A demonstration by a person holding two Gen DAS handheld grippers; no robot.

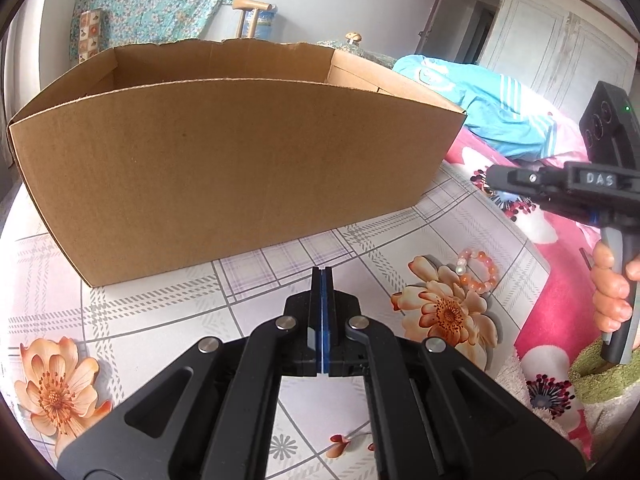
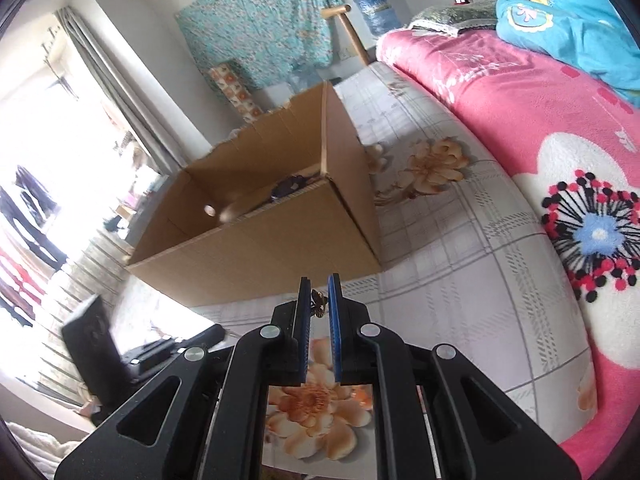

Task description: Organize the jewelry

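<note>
An open cardboard box (image 1: 224, 160) stands on the flowered cloth; in the right wrist view (image 2: 256, 236) a dark jewelry piece (image 2: 290, 188) and a blurred pale one lie inside. An orange and white bead bracelet (image 1: 478, 270) lies on the cloth right of my left gripper (image 1: 322, 276), which is shut and empty, just short of the box's near wall. My right gripper (image 2: 319, 294) is shut on a small gold butterfly-shaped piece (image 2: 319, 305), held above the cloth near the box corner. It also shows at the right in the left wrist view (image 1: 496, 178).
A pink flowered blanket (image 2: 540, 128) and a blue garment (image 1: 492, 108) lie on the bed to the right. The white checked cloth with orange flowers (image 1: 280, 264) covers the surface. A window with curtains is at the left in the right wrist view.
</note>
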